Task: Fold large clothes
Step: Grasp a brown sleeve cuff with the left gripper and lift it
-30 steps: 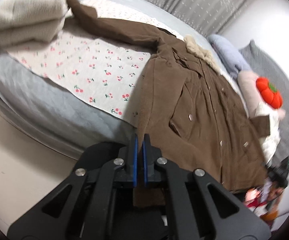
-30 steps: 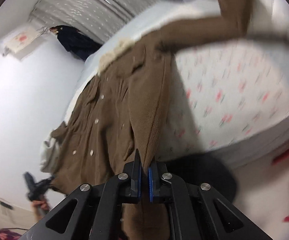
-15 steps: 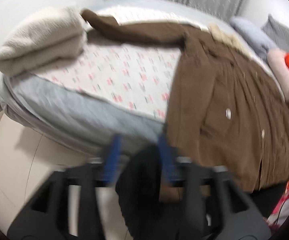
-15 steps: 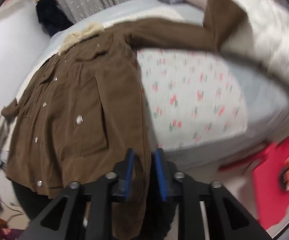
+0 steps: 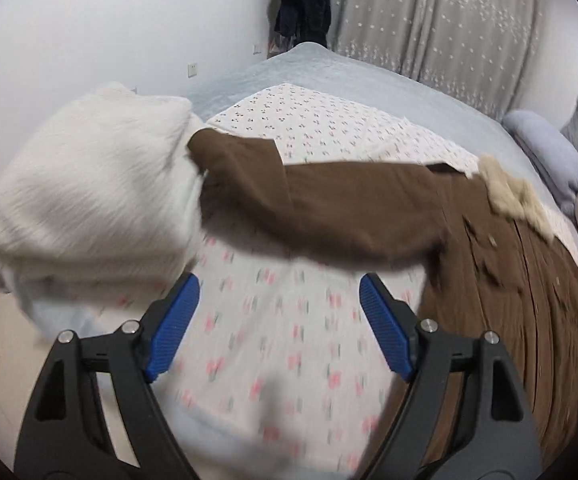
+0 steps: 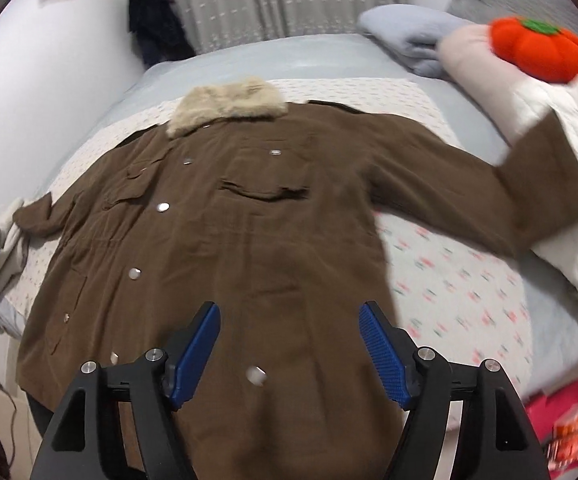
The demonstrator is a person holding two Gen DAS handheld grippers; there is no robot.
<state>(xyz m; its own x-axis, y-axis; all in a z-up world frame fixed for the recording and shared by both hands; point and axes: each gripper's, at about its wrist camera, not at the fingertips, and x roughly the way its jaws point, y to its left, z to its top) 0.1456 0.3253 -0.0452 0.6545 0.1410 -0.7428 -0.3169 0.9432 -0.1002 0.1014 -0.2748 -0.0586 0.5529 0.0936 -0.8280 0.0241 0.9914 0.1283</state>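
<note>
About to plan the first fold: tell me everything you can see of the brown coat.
The brown coat lies front up, spread flat on the cherry-print sheet. It looks like soft cloth, with a beige fur collar, metal snaps and chest pockets. Both sleeves stretch sideways; one cuff rests on a white quilt. Neither open tool grips it.

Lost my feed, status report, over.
Both hand-held grippers open, left, right. Brown coat flat on bed, unfolded. Sleeve end resting on white bedding.

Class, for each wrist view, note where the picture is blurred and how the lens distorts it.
Left wrist view: cherry-print sheet smeared by motion, bed bulging, corners dark. Right wrist view: brown coat fairly sharp near its fur collar, hem and pumpkin cushion blurred.
</note>
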